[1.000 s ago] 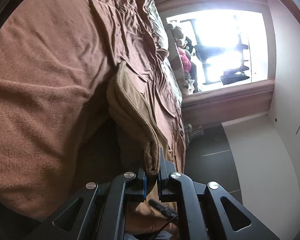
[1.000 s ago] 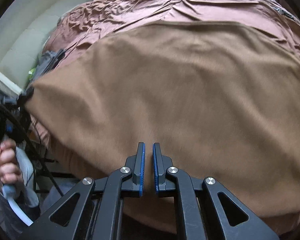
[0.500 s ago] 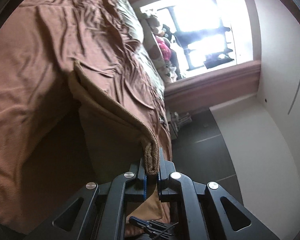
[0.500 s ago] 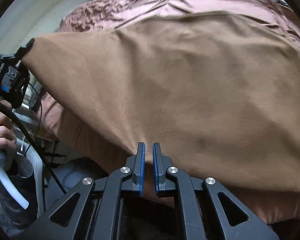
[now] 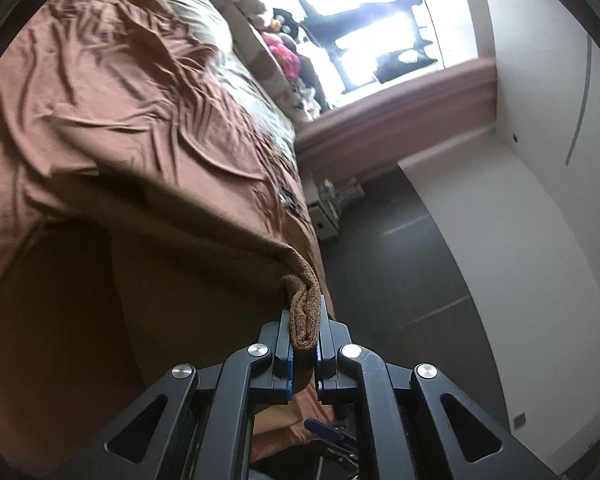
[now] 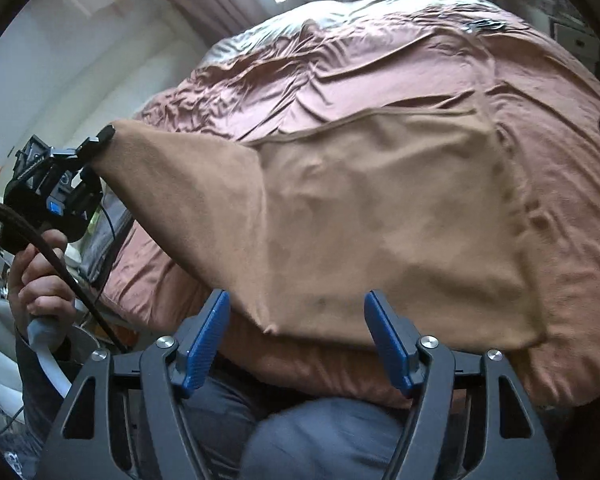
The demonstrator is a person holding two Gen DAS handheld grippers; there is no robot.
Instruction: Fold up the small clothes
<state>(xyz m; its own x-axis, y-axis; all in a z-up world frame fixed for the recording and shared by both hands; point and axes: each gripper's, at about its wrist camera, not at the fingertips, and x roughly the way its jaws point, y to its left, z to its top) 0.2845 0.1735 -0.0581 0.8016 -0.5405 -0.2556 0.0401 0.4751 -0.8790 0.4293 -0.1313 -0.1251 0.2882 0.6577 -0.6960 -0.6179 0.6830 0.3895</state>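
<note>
- A tan fleece cloth [image 6: 380,216] is seen draped over the near part of a bed covered by a wrinkled reddish-brown bedsheet [image 6: 380,60]; its long axis runs across the right wrist view, from a lifted corner at the left to a flat end at the right.
- That lifted corner [image 5: 304,316] is clamped, bunched into a fold, between the closed jaws of the left hand-held gripper [image 5: 304,344]; from there the cloth is stretched away toward the bed, its underside in shadow.
- In the right wrist view the left hand-held gripper [image 6: 96,148] is held up by a person's hand [image 6: 36,280], at the far left of the cloth.
- The right hand-held gripper [image 6: 296,340] is opening, its blue pads [image 6: 206,340] spread wide; the near edge of the cloth lies just beyond and between them, gripped by neither.
- A grey trouser leg [image 6: 320,440] is visible below the right jaws.
</note>
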